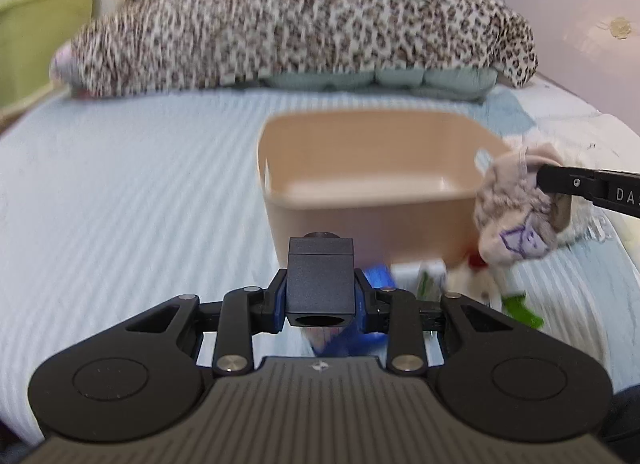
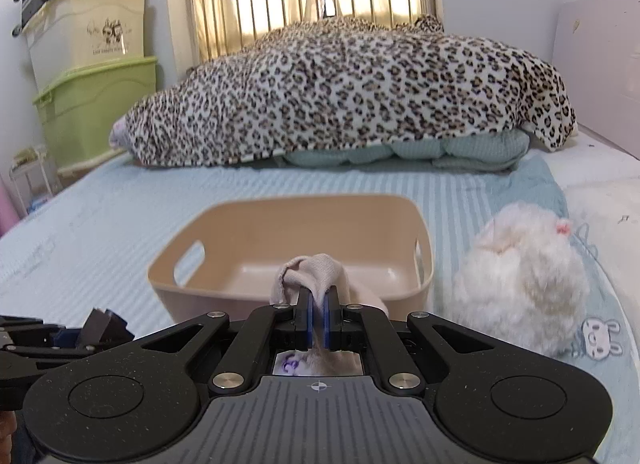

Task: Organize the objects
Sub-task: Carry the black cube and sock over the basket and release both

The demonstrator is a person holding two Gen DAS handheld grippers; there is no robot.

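Observation:
A beige plastic bin (image 1: 372, 219) (image 2: 280, 240) sits on the striped blue bed, empty inside. My left gripper (image 1: 320, 296) is shut on a small black box (image 1: 320, 280), held just in front of the bin's near wall. My right gripper (image 2: 318, 320) is shut on a grey plush toy (image 2: 310, 270) with purple pen marks, held in front of the bin's near rim. In the left wrist view the toy (image 1: 516, 211) hangs from the right gripper's fingers (image 1: 568, 181) beside the bin's right corner. The left gripper shows at the right wrist view's lower left (image 2: 96, 328).
A fluffy white plush (image 2: 524, 284) lies right of the bin. Blue, white and green small items (image 1: 424, 280) lie on the bed before the bin. A leopard-print blanket (image 2: 352, 99) covers the far bed. Storage boxes (image 2: 96, 103) stack at the left.

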